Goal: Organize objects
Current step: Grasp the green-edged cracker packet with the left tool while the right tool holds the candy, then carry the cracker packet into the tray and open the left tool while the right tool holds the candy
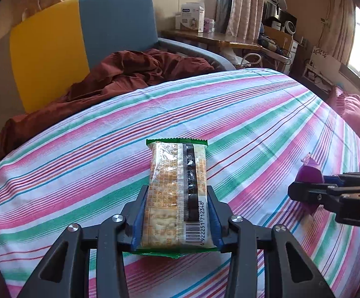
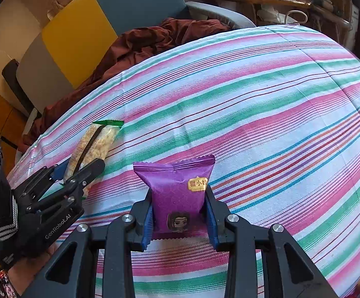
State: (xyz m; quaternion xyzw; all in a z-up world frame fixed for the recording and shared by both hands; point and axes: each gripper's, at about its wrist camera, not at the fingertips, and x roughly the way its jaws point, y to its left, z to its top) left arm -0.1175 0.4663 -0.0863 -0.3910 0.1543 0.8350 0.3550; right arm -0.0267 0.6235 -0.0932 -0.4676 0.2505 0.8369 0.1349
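Note:
My left gripper is shut on a cracker pack with clear wrap and green sealed ends, held lengthwise just above the striped bedsheet. My right gripper is shut on a purple snack packet with a cartoon face, held upright over the sheet. In the left wrist view the right gripper and its purple packet are at the right edge. In the right wrist view the left gripper and the cracker pack are at the left.
A crumpled dark red blanket lies at the head of the bed, against a yellow and blue headboard. A wooden table with boxes stands behind. A pink quilt lies at the right.

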